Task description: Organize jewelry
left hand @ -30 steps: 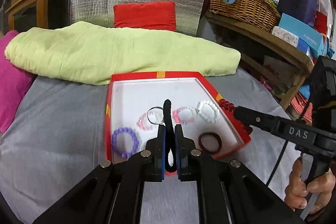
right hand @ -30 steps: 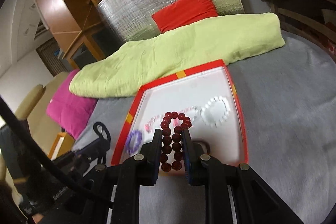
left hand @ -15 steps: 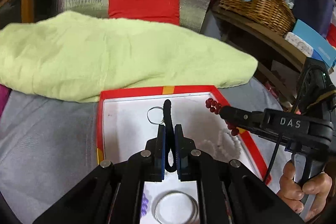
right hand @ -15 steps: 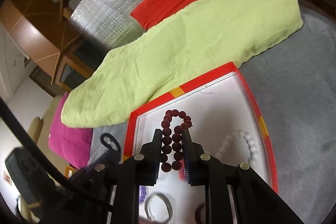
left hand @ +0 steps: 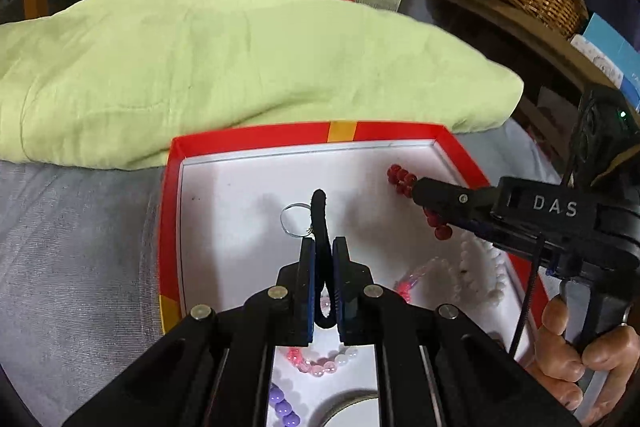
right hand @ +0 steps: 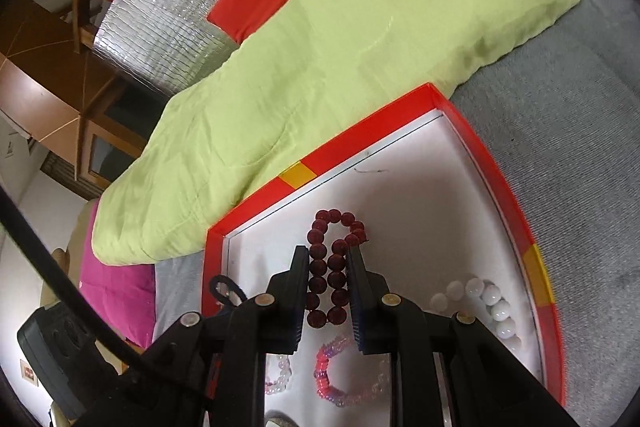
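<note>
The left tool (left hand: 323, 269) pinches a soft, floppy black cord loop (left hand: 320, 223) and the right tool (right hand: 328, 287) squeezes light, slippery dark red beads (right hand: 332, 255), over the red-rimmed white tray's (left hand: 256, 139) far edge.

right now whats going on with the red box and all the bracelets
A person is sorting jewelry with a hand-held claw in each hand, over a shallow red cardboard box with a white floor on a grey bed cover. The left claw is shut on a black cord loop with a small silver ring. The right claw is shut on a dark red round-bead bracelet. Both hang above the box's empty far end. A white bead bracelet and a pink bead bracelet lie in the near part.
</note>
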`<state>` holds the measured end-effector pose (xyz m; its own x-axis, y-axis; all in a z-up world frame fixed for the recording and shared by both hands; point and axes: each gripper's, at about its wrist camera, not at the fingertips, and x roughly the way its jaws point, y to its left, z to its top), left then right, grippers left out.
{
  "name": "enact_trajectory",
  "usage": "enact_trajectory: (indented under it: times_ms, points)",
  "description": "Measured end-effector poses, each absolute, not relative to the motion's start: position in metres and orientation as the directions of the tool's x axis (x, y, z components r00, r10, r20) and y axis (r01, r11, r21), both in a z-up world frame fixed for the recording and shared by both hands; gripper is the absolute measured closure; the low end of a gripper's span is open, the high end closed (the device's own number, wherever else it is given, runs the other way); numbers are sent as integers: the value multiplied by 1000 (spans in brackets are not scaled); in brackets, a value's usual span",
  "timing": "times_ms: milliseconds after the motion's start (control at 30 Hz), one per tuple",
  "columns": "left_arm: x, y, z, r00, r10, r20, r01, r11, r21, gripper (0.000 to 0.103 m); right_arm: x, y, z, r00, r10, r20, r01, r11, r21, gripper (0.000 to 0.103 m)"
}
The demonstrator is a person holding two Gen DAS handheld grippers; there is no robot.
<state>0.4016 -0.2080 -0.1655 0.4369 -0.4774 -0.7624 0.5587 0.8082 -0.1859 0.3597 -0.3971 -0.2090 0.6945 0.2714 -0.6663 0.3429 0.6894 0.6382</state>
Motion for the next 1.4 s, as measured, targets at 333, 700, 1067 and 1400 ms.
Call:
enact_trajectory:
  times_ms: [333,700,1067,1400]
  points:
    - [397,-199,-159,479,-433,-764,521,841,-150,63,350,-399,-197,747,234,-622,329,684,652,72]
    - [356,-177,-120,615,-293,-732,399,916,-32,38,321,-391,-167,703,188,-686,323,775,543,62]
    - [308,-158,-82,744,-213,-633,346,934,92,27,271,-368,-133,722,99,-684,268,872,409,42]
    - [280,-147,-66,781,-193,-595,333,933,135,27,236,-350,-108,758,58,-649,235,905,355,42]
